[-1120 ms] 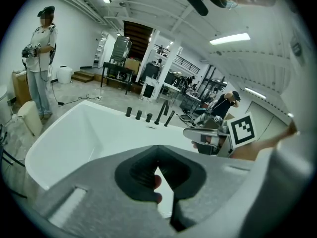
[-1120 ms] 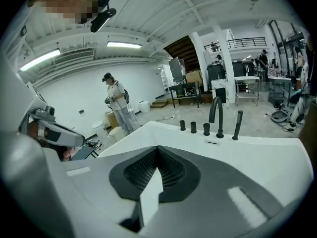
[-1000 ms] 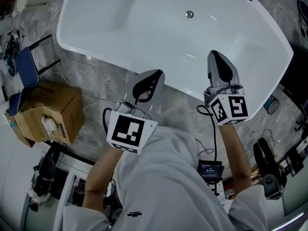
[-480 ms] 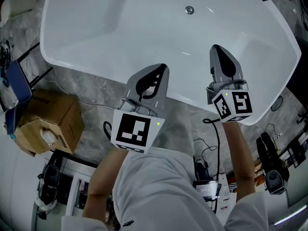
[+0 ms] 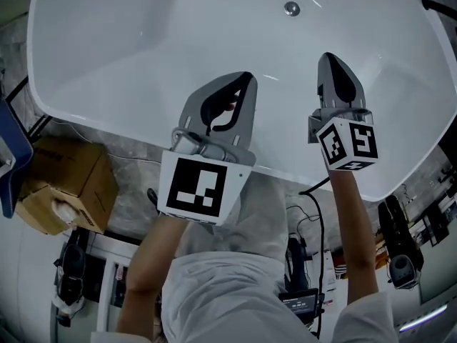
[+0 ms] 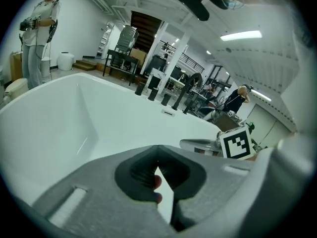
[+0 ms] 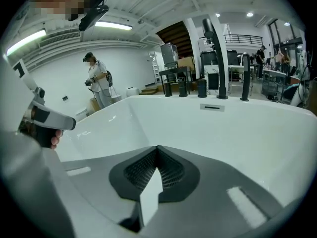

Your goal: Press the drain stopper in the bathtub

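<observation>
The white bathtub (image 5: 143,56) fills the upper head view. Its round metal drain stopper (image 5: 291,8) lies on the tub floor near the top, untouched. My left gripper (image 5: 245,76) hangs above the tub's near wall, jaws shut with nothing between them. To its right, my right gripper (image 5: 329,56) is also shut and empty, its tip a short way short of the stopper. In the left gripper view the left gripper (image 6: 157,147) faces the tub's far wall, and the right gripper's cube (image 6: 234,144) shows. The right gripper (image 7: 157,148) faces the overflow plate (image 7: 213,107). Neither gripper view shows the stopper.
A cardboard box (image 5: 66,183) and a blue chair (image 5: 10,156) stand on the marble floor left of the tub. Cables and devices (image 5: 398,243) lie at lower right. Black taps (image 7: 218,90) line the tub's far rim. A person (image 7: 97,85) stands beyond the tub.
The head view has moved forward over the tub, so the tub now fills more of the view. Both grippers, still shut, have moved from the near rim out over the tub's inside.
</observation>
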{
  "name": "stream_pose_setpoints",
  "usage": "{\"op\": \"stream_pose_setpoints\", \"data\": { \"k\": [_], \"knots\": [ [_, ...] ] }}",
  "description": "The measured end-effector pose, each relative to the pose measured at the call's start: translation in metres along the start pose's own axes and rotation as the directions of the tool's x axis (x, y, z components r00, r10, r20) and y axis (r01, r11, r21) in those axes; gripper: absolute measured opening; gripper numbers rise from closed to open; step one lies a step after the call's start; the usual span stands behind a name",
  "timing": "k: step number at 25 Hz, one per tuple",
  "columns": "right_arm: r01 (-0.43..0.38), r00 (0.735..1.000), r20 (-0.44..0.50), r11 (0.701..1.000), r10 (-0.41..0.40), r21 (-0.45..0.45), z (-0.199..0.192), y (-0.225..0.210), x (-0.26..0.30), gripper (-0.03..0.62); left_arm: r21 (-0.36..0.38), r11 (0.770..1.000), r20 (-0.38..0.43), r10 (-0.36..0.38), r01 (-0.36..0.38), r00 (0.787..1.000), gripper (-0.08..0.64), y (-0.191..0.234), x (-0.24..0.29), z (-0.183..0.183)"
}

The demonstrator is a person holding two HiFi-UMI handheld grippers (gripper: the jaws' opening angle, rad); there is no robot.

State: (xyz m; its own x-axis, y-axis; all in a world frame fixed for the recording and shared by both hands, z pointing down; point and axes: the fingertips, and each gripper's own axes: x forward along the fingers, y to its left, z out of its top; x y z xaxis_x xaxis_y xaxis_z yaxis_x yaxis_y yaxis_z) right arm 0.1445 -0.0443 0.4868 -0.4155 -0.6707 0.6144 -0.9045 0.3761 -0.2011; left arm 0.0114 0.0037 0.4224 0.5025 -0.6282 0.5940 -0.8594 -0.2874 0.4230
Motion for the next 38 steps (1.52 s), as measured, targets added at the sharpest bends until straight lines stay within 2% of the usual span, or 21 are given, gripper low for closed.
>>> {"op": "stream_pose_setpoints", "data": {
  "k": [3, 8, 14, 20, 26, 30, 34, 38],
  "knots": [
    [0.000, 1.000, 0.000, 1.000, 0.000, -0.017, -0.016, -0.005, 0.030, 0.003, -0.023, 1.000, -0.012, -0.009, 0.009, 1.000, 0.002, 0.018, 0.021, -0.019],
    [-0.012, 1.000, -0.018, 0.999, 0.011, -0.049, -0.042, -0.025, 0.073, 0.003, -0.015, 0.999, -0.029, -0.031, 0.030, 0.999, 0.002, 0.025, 0.064, -0.046],
    [-0.008, 0.998, -0.064, 0.999, 0.005, -0.045, -0.074, -0.056, 0.116, 0.003, -0.008, 0.999, -0.044, -0.041, 0.041, 0.998, 0.002, 0.032, 0.114, -0.059],
    [-0.021, 0.993, -0.115, 0.999, 0.015, -0.048, -0.131, -0.060, 0.169, 0.003, 0.005, 0.999, -0.077, -0.043, 0.043, 0.996, 0.002, 0.066, 0.148, -0.102],
    [-0.007, 0.992, -0.127, 0.993, -0.008, -0.114, -0.144, -0.084, 0.205, 0.003, 0.032, 0.998, -0.090, -0.051, 0.054, 0.995, 0.002, 0.074, 0.164, -0.117],
    [0.003, 0.986, -0.166, 0.999, -0.010, -0.046, -0.166, -0.105, 0.235, 0.003, 0.072, 0.994, -0.153, -0.069, 0.081, 0.986, 0.002, 0.084, 0.187, -0.146],
    [0.057, 0.970, -0.238, 0.998, -0.050, 0.022, -0.203, -0.128, 0.261, 0.003, 0.086, 0.990, -0.176, -0.091, 0.108, 0.980, 0.002, 0.091, 0.206, -0.160],
    [0.090, 0.947, -0.309, 0.996, -0.084, 0.004, -0.229, -0.160, 0.279, 0.003, 0.107, 0.985, -0.186, -0.115, 0.136, 0.976, 0.002, 0.082, 0.229, -0.167]
  ]
}}
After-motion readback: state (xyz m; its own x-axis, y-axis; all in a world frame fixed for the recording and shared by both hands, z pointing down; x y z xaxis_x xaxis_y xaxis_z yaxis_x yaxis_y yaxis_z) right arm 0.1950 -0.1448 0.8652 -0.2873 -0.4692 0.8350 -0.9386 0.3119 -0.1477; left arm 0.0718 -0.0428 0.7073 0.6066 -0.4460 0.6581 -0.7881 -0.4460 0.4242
